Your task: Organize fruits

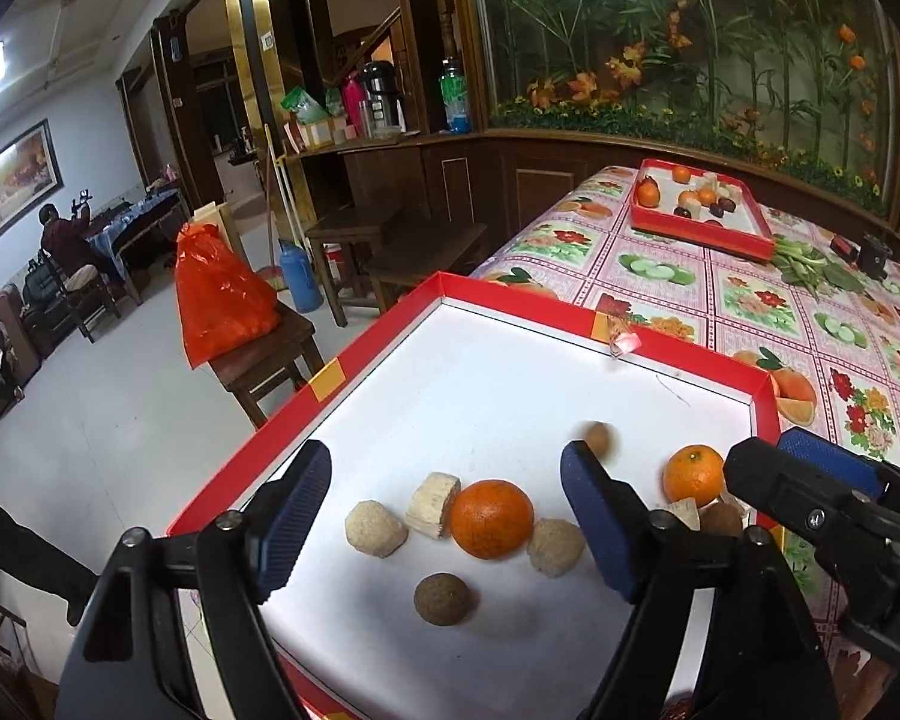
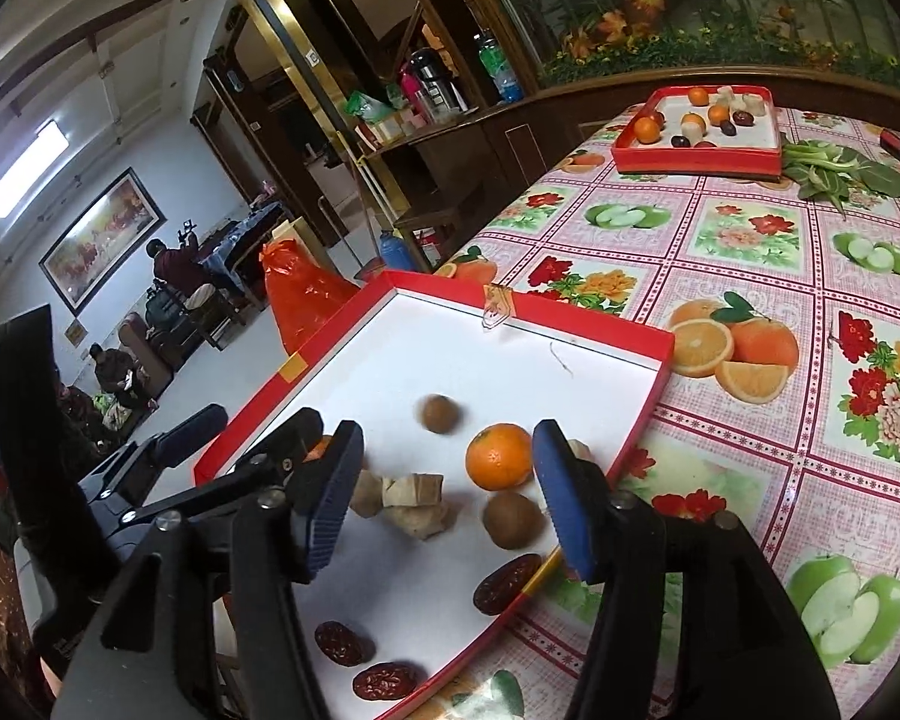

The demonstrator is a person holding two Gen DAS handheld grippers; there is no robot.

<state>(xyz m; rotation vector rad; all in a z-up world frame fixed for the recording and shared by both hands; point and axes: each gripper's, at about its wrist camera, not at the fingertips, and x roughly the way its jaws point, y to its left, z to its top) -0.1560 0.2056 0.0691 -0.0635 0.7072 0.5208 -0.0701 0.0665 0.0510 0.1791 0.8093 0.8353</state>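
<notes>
Floral oilcloth table (image 2: 750,252) carrying two red trays; dark wood panelling and a planted glass case behind.

Near tray (image 1: 510,360), white floor, red rim, holding the fruit. From the left wrist: large orange (image 1: 492,518) at centre, touching a pale cut block (image 1: 431,504) on one side and a tan lump (image 1: 555,546) on the other. Second tan lump (image 1: 375,528) just beside the block. Brown ball (image 1: 441,599) apart, nearer the camera. Small orange (image 1: 693,475) near the tray's right rim. Blurred brown ball (image 1: 600,438) on the open floor farther in.

From the right wrist: three dates (image 2: 507,583) in the near corner, one against the rim.

Left gripper (image 1: 444,516) low over the tray, fingers spread wide and empty, large orange and block between them. Right gripper (image 2: 444,498) likewise spread and empty, over the small orange and a brown fruit (image 2: 513,521).

Far tray (image 1: 699,210) at the table's far end, holding oranges, dark fruit and pale pieces. Leafy greens (image 2: 840,171) just beside it.

Off the table: orange bag (image 1: 222,294) on a wooden stool (image 1: 258,360), blue flask (image 1: 300,276) on the floor, seated persons well back at the left.
</notes>
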